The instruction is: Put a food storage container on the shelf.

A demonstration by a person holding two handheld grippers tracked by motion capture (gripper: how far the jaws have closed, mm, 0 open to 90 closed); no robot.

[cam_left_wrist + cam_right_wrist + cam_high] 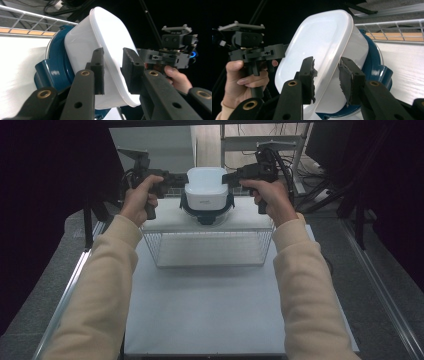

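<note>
I have the counter [210, 310] under me with a wire rack [207, 247] at its far end, and on the rack's white top shelf [165, 222] sits a white tub [206, 187] nested in a dark blue base [207, 212]. My left gripper [181, 181] and right gripper [229, 177] flank the tub at its rim, one on each side. In both gripper views the jaws straddle the rim edge with a visible gap at the pads, so I read them as released, nothing pinched. To do this well I would back both hands straight outward and level, so neither pad drags the rim and tips the tub off its base.
</note>
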